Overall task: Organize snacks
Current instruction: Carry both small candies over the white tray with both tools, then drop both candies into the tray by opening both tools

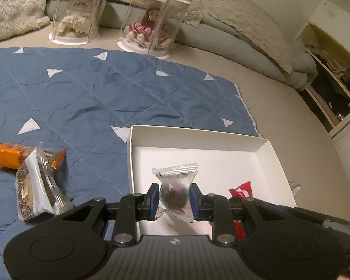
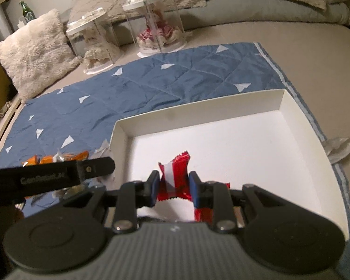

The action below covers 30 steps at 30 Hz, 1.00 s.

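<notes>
A white open box (image 1: 263, 150) lies on a blue quilted mat (image 1: 93, 88); it also shows in the right wrist view (image 2: 291, 107). My left gripper (image 1: 174, 199) is shut on a clear-wrapped dark round snack (image 1: 175, 189), held over the box's near part. My right gripper (image 2: 173, 186) is shut on a red and white snack packet (image 2: 175, 175) over the box floor; that packet shows in the left wrist view (image 1: 241, 190). Left of the box lie an orange packet (image 1: 9, 155) and a clear packet with a cookie (image 1: 38, 184).
Two clear display cases with figures (image 1: 81, 9) (image 1: 151, 21) stand beyond the mat. Fluffy cushions (image 2: 32, 51) and a grey bolster (image 1: 256, 46) lie behind. An open cabinet (image 1: 331, 77) is at the right. A green bottle (image 2: 25, 10) stands far left. A clear wrapper (image 2: 340, 147) lies right of the box.
</notes>
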Motion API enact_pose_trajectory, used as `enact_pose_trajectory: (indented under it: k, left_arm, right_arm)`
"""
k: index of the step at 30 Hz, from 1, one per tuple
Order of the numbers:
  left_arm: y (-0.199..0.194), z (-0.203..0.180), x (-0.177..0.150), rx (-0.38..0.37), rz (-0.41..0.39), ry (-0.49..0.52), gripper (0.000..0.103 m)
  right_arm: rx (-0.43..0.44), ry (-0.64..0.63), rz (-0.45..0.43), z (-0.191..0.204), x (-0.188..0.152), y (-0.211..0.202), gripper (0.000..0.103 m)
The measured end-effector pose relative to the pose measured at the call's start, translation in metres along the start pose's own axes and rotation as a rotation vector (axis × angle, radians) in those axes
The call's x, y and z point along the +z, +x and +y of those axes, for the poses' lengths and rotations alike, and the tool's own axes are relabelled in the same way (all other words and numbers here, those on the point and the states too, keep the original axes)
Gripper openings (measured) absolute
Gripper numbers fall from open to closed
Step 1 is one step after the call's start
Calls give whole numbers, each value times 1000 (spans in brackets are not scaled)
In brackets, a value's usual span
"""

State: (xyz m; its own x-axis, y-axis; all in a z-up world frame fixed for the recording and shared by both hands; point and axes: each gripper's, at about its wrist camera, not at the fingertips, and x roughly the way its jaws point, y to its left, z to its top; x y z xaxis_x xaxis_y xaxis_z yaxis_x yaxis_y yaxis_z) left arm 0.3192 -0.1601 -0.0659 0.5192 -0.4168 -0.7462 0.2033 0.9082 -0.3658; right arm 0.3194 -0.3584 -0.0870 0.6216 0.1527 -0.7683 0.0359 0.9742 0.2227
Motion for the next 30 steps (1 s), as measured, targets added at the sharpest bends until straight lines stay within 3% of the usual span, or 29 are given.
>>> enact_pose_trajectory:
  k: [4, 6, 22, 26, 28, 30]
  left_arm:
    - [4, 2, 3, -14, 3, 11, 33]
    - [6, 2, 3, -3, 8, 12, 41]
    - [3, -1, -9, 90, 102, 56, 42]
    - [-2, -3, -12, 104, 119, 67, 42]
    - [-5, -4, -14, 111, 127, 76, 45]
    - [-9, -5, -16, 118, 126, 82, 59]
  right_arm:
    - [26, -16, -18, 1, 4, 7, 37]
    - [18, -15, -21, 1, 5, 8, 45]
    - [-45, 12, 25, -13, -4, -3, 47]
    - [-53, 10, 24, -16, -6, -8, 51]
    - [-57, 6, 24, -16, -8, -11, 54]
    - [-59, 1, 28, -17, -11, -14, 57]
